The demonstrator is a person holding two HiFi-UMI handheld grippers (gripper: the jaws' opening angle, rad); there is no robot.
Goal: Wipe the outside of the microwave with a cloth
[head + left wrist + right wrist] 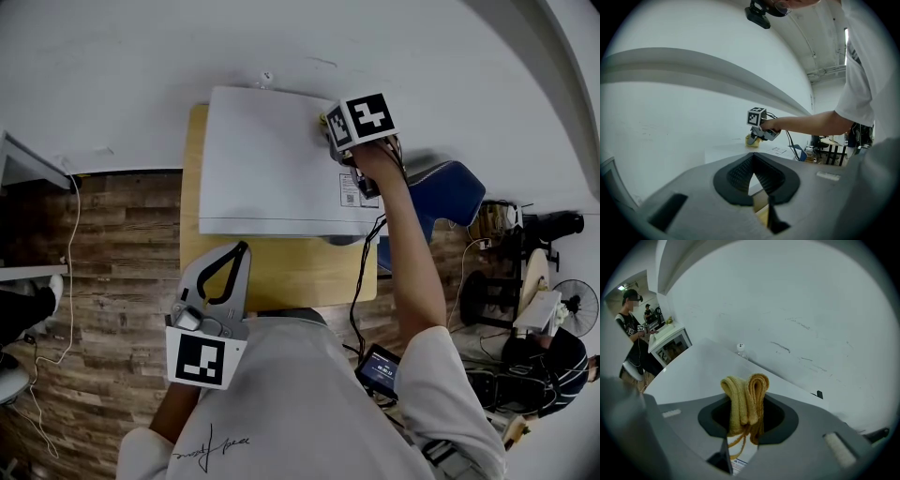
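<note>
Right now the right gripper (744, 423) is clamped on a folded yellow cloth (743, 392). The folds poke out past the jaws at the far right corner of the microwave (262, 169) top (contact with the surface unclear). Left gripper (241, 251) has jaws together with nothing in them. It sits near the person's torso over the wooden table (281, 277), well apart from the microwave. Cloth looks soft, light and limp, with loose strands hanging below. Probably best gripped bunched at mid-fold, as here, leaving padding ahead of the hard jaws.
</note>
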